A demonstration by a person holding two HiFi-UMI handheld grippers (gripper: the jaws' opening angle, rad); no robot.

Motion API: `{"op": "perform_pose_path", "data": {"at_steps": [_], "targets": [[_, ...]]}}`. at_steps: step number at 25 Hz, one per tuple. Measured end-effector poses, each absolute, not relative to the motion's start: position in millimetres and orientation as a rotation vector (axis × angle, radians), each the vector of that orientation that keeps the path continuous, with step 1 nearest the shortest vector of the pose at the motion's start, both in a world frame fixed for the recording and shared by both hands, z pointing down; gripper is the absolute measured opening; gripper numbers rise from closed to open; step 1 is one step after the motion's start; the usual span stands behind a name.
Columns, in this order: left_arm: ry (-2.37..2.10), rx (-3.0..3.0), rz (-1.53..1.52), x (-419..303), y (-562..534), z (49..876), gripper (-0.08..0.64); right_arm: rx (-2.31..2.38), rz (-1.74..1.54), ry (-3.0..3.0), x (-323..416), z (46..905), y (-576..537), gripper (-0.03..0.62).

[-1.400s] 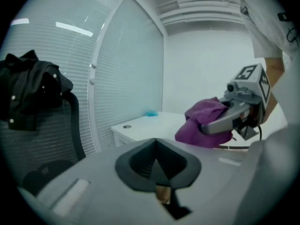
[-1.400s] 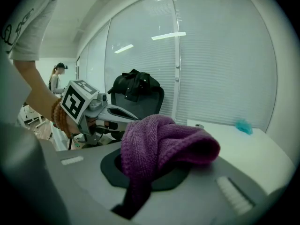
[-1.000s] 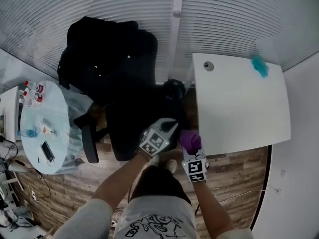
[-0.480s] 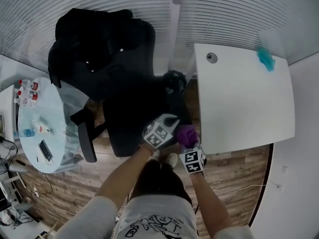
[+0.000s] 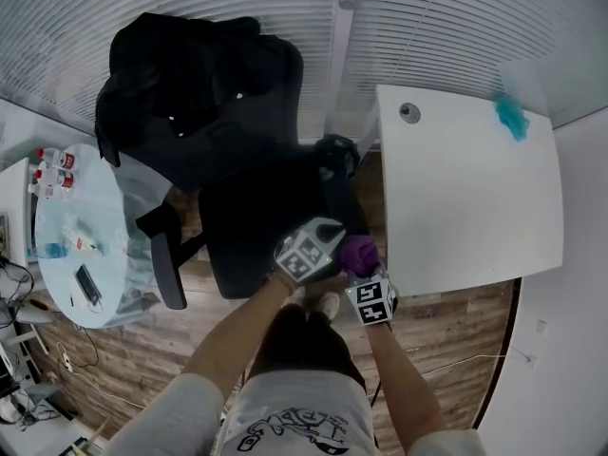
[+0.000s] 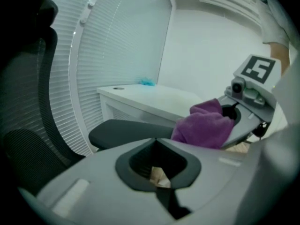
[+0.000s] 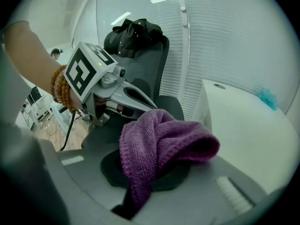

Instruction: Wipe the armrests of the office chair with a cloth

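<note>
**Purple cloth at the near end of the desk-side armrest, wipe under way**

Our right gripper (image 5: 361,266) has its jaws clamped on the bunched purple cloth (image 7: 159,139). The cloth sits at the front end of the armrest (image 6: 126,131) beside the white desk (image 5: 465,198). Our left gripper (image 6: 159,170) hangs close by with its jaws together on nothing.

To wipe well, we judge the cloth should press flat and run the pad's full length toward the backrest. The free gripper could steady the office chair (image 5: 256,217), which may swivel or roll on the wood floor (image 5: 446,331). The other armrest (image 5: 171,272) lies well apart, near a round table (image 5: 104,207).

A dark jacket (image 5: 180,65) drapes over the backrest, and slatted blinds (image 5: 456,27) close the room behind.
</note>
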State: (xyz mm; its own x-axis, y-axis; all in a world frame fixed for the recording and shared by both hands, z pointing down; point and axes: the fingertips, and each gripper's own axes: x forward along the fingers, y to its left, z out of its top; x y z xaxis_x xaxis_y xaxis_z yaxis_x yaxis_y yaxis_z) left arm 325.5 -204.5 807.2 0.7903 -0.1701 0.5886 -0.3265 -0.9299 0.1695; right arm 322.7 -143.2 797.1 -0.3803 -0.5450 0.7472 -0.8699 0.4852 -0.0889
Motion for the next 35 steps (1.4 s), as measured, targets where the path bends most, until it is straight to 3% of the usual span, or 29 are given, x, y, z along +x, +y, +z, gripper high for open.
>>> {"op": "perform_pose_path", "data": {"at_steps": [17,35], "targets": [[-0.479,2.652,0.966,257,-204,816,0.001,1.01,0.615,-2.088,297,804,-240,0.031],[-0.488,2.641,0.956,248,-197,815,0.0,0.966,0.666,-2.1,280,809,-313,0.031]]}}
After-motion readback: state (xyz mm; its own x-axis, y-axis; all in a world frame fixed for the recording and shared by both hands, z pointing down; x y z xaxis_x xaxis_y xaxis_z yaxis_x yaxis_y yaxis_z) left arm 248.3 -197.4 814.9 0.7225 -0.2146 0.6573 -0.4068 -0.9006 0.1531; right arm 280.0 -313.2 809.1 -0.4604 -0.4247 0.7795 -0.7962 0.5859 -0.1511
